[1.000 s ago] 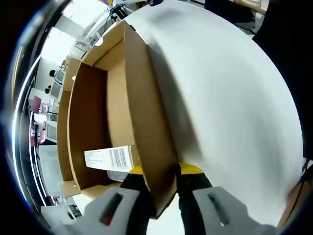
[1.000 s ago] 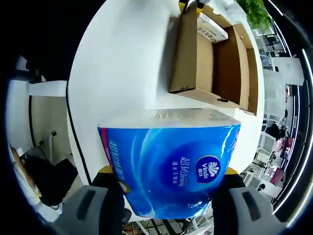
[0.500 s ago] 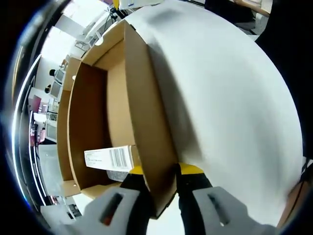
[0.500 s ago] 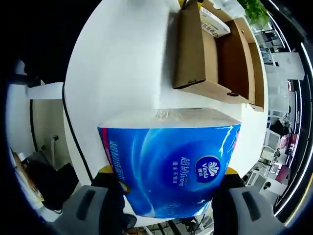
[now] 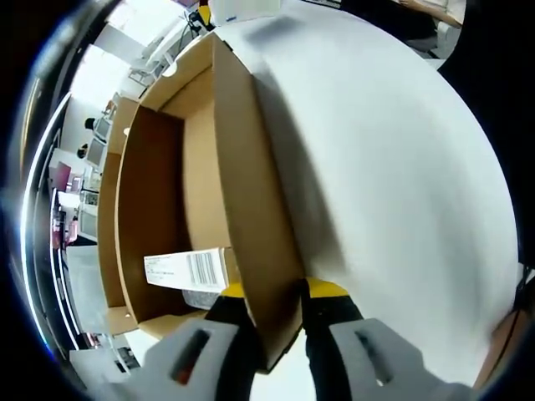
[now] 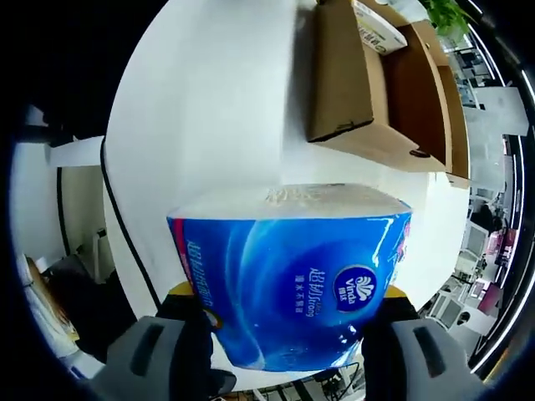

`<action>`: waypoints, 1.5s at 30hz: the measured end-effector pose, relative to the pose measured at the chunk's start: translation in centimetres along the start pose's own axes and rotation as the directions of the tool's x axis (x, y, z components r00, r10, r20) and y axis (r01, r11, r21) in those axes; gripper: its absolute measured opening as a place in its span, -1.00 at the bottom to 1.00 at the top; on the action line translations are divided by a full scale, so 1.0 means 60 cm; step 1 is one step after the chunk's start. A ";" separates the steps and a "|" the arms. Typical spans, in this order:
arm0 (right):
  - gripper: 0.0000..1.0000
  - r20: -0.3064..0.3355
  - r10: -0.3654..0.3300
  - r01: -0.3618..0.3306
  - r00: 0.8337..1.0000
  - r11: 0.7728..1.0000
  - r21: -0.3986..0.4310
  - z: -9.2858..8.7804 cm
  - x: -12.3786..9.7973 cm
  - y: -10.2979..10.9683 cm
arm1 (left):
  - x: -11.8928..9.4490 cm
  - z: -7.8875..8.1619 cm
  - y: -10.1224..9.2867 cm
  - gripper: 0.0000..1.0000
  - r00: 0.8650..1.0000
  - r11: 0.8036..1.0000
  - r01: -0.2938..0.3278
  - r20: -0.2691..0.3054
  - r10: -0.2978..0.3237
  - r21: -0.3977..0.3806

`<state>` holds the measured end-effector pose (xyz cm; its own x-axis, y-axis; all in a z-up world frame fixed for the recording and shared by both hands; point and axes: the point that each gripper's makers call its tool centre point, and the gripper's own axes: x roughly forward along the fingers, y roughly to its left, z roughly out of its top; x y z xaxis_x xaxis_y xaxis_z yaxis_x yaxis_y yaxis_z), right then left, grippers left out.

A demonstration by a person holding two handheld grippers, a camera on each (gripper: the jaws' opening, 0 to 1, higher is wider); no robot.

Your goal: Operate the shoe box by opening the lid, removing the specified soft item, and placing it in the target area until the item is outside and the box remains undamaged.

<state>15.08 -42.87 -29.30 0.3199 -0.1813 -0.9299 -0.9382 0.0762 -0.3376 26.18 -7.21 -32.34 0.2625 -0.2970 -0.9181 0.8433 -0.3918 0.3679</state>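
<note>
Your right gripper (image 6: 284, 322) was pinching the blue tissue pack (image 6: 288, 276) between its jaws, holding it above the white worktop (image 6: 209, 109), well apart from the open shoe box (image 6: 376, 83). Your left gripper (image 5: 274, 313) was clamped on the box's cardboard side wall (image 5: 251, 217), one jaw on each face, steadying it. Inside the box lay a small white carton with a barcode (image 5: 188, 269).

The pack looked light and squashy, its plastic wrap likely slippery, so a grip across the broad middle seemed safest; squeeze harder and it would probably only dent. The thin cardboard wall looked likelier to crease, so go gently there.

Bare worktop lay open on the side away from the box, though its rounded edge (image 6: 125, 225) ran near beneath the pack; set down well inside it.
</note>
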 end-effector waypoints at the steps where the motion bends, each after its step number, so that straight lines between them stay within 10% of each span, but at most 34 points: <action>1: 0.45 0.000 0.000 0.000 1.000 1.000 0.001 -0.001 0.000 -0.002 | 0.000 0.000 0.000 -0.66 1.000 1.000 0.000 0.000 0.000 0.000; 45: 0.43 0.008 0.045 -0.046 0.999 0.999 0.015 0.004 0.064 0.004 | -0.003 -0.004 -0.003 -0.65 1.000 1.000 -0.002 -0.003 0.002 0.000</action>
<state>16.13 -43.29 -33.00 0.2780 -0.1696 -0.9455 -0.9498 0.0987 -0.2970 26.12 -6.87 -32.26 0.2659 -0.2951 -0.9177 0.8426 -0.3914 0.3700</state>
